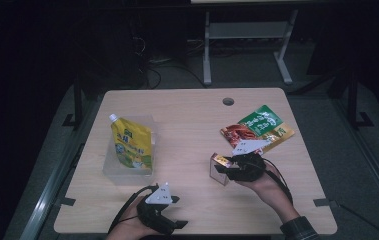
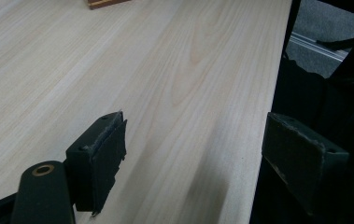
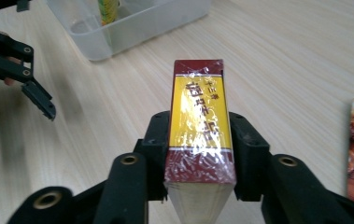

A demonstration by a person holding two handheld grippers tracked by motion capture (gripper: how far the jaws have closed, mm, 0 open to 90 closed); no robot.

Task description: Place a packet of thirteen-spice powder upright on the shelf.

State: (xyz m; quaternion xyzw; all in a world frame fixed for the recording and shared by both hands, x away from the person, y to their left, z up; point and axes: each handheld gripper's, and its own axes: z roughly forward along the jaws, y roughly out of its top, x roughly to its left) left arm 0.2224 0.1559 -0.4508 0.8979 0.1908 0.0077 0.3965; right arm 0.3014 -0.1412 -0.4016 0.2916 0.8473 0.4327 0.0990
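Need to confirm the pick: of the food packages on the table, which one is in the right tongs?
The small red-and-yellow box, clamped in the right tongs. The yellow spouted pouch stands in the clear tub; the flat sachets lie on the table.

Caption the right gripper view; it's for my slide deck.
Right gripper clamps a red-and-yellow wrapped box above the wooden table.

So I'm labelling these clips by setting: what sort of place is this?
Probably a lab or workshop, not a home: a bare wooden table with a cable hole, cables on the floor, and a metal frame behind.
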